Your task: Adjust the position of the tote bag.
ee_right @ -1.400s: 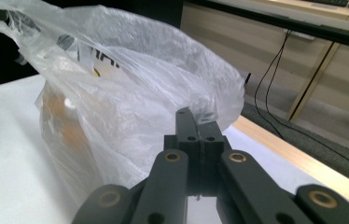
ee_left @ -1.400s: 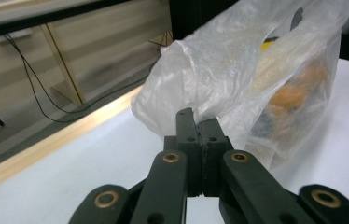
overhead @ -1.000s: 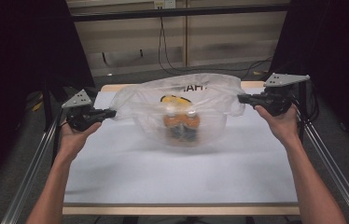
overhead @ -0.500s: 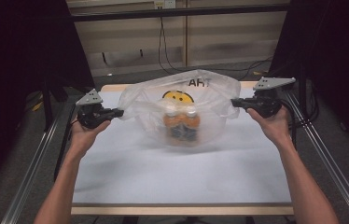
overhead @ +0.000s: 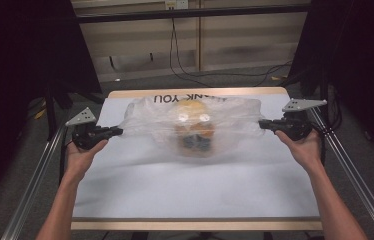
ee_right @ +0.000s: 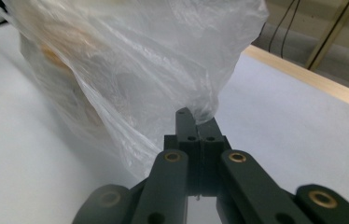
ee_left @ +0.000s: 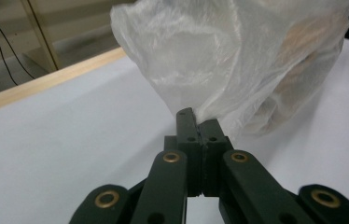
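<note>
Whatever sits inside the plastic bag (overhead: 195, 122) is smeared to an orange and dark shape behind the cloudy film; I cannot tell what it is. The printed lettering (overhead: 175, 98) along its far edge is partly folded under. In the left claw view the bag (ee_left: 238, 60) runs off the top edge.

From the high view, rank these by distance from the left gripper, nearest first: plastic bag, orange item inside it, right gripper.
1. plastic bag: its left edge is pinched in the left gripper.
2. orange item: inside the bag, mid-table.
3. right gripper: far side, pinching the bag's right edge.
</note>
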`<state>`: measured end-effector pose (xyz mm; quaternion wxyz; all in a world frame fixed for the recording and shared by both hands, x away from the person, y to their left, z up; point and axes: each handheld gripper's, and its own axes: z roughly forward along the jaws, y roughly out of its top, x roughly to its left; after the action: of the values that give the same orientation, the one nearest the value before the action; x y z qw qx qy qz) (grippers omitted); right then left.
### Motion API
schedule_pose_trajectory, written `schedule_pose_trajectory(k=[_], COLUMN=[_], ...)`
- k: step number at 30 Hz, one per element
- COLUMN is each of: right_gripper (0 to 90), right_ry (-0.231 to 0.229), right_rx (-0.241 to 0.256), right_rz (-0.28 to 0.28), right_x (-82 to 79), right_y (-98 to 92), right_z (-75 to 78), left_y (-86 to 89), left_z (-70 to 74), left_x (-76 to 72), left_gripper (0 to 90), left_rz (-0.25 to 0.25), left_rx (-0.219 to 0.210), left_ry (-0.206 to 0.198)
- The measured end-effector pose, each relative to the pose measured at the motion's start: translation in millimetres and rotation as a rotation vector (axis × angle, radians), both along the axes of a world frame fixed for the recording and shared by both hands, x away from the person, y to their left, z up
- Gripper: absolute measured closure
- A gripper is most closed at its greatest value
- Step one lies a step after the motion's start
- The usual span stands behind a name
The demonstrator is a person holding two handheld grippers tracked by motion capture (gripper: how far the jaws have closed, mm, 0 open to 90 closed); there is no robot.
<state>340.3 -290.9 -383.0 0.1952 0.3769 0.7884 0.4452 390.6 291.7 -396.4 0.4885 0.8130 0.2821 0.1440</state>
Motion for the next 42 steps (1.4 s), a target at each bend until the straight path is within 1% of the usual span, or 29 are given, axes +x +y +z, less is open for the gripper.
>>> schedule_pose_trajectory(k=[1, 3, 4, 7, 9, 10, 12, 13, 14, 15, 17, 20, 22, 23, 24, 25, 26, 28, 29, 32, 33, 34, 35, 37, 38, 39, 40, 41, 42], right_gripper=[90.0, 90.0, 90.0, 90.0, 90.0, 90.0, 90.0, 90.0, 90.0, 90.0, 90.0, 90.0, 90.0, 89.0, 85.9, 81.7, 80.1, 73.9, 69.3, 62.0, 58.4, 56.8, 55.0, 50.4, 49.3, 47.5, 46.2, 45.3, 44.8], right_ry=[0.002, 0.003, 0.004, 0.006, 0.021, 0.038, 0.047, 0.047, 0.046, 0.059, 0.047, 0.008, -0.018, -0.031, -0.043, -0.058, -0.07, -0.082, -0.089, -0.127, -0.131, -0.14, -0.148, -0.168, -0.176, -0.183, -0.185, -0.193, -0.194], right_rx=[-0.022, -0.05, -0.041, -0.021, -0.061, -0.065, -0.066, -0.065, -0.086, -0.075, -0.036, 0.008, 0.024, 0.036, 0.05, 0.054, 0.062, 0.072, 0.077, 0.093, 0.097, 0.102, 0.097, 0.108, 0.116, 0.116, 0.111, 0.106, 0.11], right_rz=[-0.003, -0.016, -0.016, -0.021, -0.022, -0.019, -0.009, -0.007, -0.022, -0.017, -0.003, 0.03, 0.049, 0.061, 0.072, 0.074, 0.078, 0.085, 0.083, 0.073, 0.062, 0.056, 0.053, 0.033, 0.031, 0.021, 0.015, 0.009, 0.009], right_x=[0.1, 1.5, 2.6, 6.6, 9.2, 10.0, 9.4, 8.0, 6.9, 5.9, 2.1, -6.8, -13.2, -16.4, -19.6, -23.2, -27.4, -32.5, -35.3, -43.0, -44.2, -45.0, -45.7, -46.2, -46.2, -46.3, -46.3, -46.4, -46.6], right_y=[3.1, 7.1, 7.2, 6.0, 8.9, 10.0, 11.8, 12.9, 13.9, 12.5, 9.0, 8.0, 9.1, 9.4, 9.8, 10.4, 10.9, 11.4, 11.6, 9.1, 8.3, 7.7, 6.8, 5.2, 3.9, 2.9, 2.3, 2.1, 2.0], right_z=[-3.2, -9.3, -10.7, -12.6, -17.2, -20.6, -27.6, -30.3, -33.2, -36.0, -37.7, -28.7, -20.5, -16.8, -13.6, -10.6, -7.3, -3.5, -1.5, 6.8, 9.3, 12.5, 16.0, 23.1, 26.0, 28.7, 30.9, 32.6, 34.0], left_y=[-1.6, -2.5, -2.1, -7.7, -12.4, -12.6, -11.0, -10.0, -7.9, -6.0, -1.9, -1.0, -2.4, -2.8, -4.2, -4.3, -4.3, -1.8, 0.7, 8.6, 10.7, 12.3, 14.0, 17.0, 16.5, 15.0, 13.7, 10.3, 6.5], left_z=[-2.8, -8.0, -9.6, -14.2, -20.5, -23.5, -28.3, -29.2, -29.7, -29.2, -23.3, -12.8, -6.6, -3.7, -1.3, 1.4, 2.4, 5.9, 7.7, 13.8, 16.9, 19.5, 23.3, 31.4, 35.5, 38.6, 42.4, 44.5, 47.2], left_x=[0.4, 2.8, 3.7, 4.8, 4.7, 5.7, 6.4, 5.9, 5.5, 3.3, -0.2, -8.5, -14.8, -16.8, -20.2, -24.1, -26.0, -31.0, -32.6, -36.9, -38.9, -39.5, -40.3, -42.1, -43.2, -42.6, -42.5, -41.1, -39.6], left_gripper=[90.0, 90.0, 90.0, 90.0, 90.0, 90.0, 90.0, 90.0, 89.9, 89.8, 89.6, 89.2, 86.9, 83.1, 78.1, 73.6, 69.5, 61.2, 56.9, 49.1, 46.6, 44.7, 43.0, 42.1, 42.0, 41.9, 41.8, 41.8, 41.8], left_rz=[0.003, 0.01, 0.016, 0.013, 0.003, 0.0, -0.003, 0.008, -0.005, -0.017, -0.044, -0.064, -0.074, -0.082, -0.079, -0.08, -0.083, -0.066, -0.062, -0.035, -0.013, -0.012, -0.009, -0.014, -0.004, -0.011, -0.01, -0.026, -0.039], left_rx=[0.007, -0.007, -0.019, 0.064, 0.08, 0.097, 0.069, 0.08, 0.068, 0.026, -0.025, -0.068, -0.082, -0.072, -0.075, -0.075, -0.083, -0.091, -0.1, -0.127, -0.129, -0.154, -0.158, -0.167, -0.173, -0.189, -0.167, -0.18, -0.17], left_ry=[0.001, 0.008, 0.008, 0.01, 0.028, 0.033, 0.048, 0.048, 0.05, 0.055, 0.044, 0.014, -0.01, -0.027, -0.026, -0.038, -0.042, -0.053, -0.056, -0.074, -0.08, -0.087, -0.099, -0.124, -0.134, -0.143, -0.149, -0.153, -0.16])
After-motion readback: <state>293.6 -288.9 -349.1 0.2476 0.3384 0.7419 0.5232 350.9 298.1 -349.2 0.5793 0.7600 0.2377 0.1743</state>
